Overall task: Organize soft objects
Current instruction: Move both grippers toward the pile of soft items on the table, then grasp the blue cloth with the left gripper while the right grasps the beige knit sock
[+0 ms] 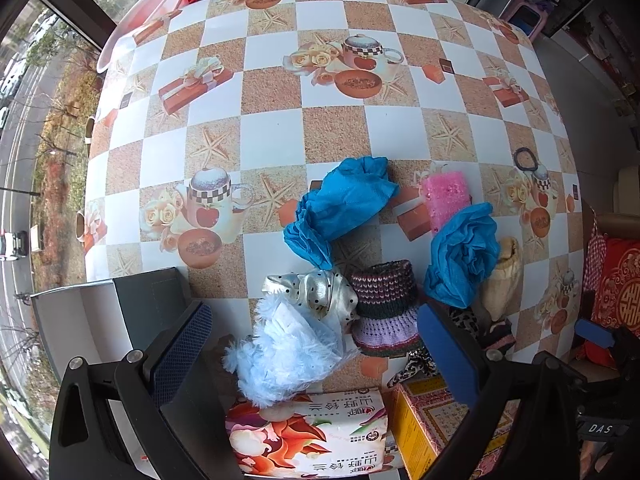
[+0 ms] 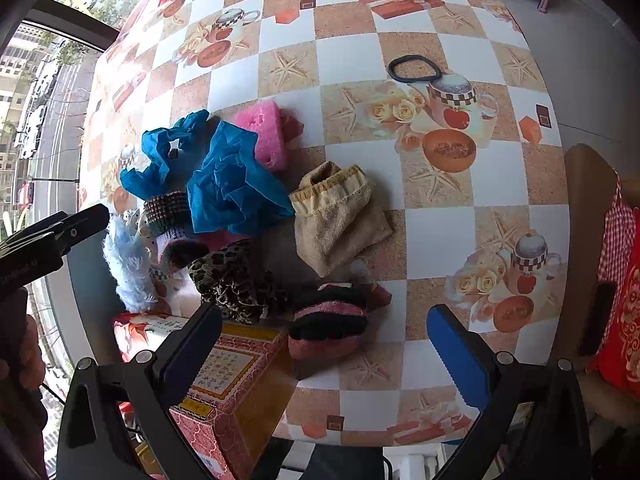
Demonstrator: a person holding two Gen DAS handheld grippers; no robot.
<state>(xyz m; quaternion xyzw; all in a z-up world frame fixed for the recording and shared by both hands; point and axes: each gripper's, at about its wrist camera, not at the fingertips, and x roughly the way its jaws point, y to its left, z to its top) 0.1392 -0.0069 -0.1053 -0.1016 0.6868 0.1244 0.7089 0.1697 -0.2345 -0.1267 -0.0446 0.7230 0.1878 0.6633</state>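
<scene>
- The table (image 1: pixel 272 128), covered with a checked cloth printed with teapots, roses and starfish, is carrying a cluster of soft objects near its front edge.
- The left gripper (image 1: pixel 316 356) is hovering above the front edge with its jaws spread wide and gripping nothing; a fluffy pale-blue item (image 1: pixel 288 352) is lying between the fingers, below them.
- The right gripper (image 2: pixel 324 344) is likewise standing wide and empty over the front edge, with a dark pink-trimmed knitted item (image 2: pixel 328 324) lying between its fingers on the table.
- Two crumpled blue shoe covers (image 1: pixel 344 204) (image 1: pixel 460 256) are resting towards the middle of the table, one at each side of a pink sponge (image 1: pixel 446 198), which is touching the right-hand one.
- A striped knitted hat (image 1: pixel 386 308) is sitting just in front of the blue covers, touching a silvery polka-dot fabric piece (image 1: pixel 320 292) at its left.
- A beige cloth pouch (image 2: pixel 340 220) is lying beside the right-hand blue cover, and a leopard-print fabric (image 2: pixel 236 280) is lying just in front of it, nearer the front edge.
- A black hair tie (image 2: pixel 414 69) is lying well apart from the cluster, towards the right edge.
- A floral tissue pack (image 1: pixel 308 432) and a red patterned box (image 2: pixel 228 384) are standing side by side at the front edge.
- A grey open bin (image 1: pixel 104 316) is showing at the front-left corner, in the left wrist view.
</scene>
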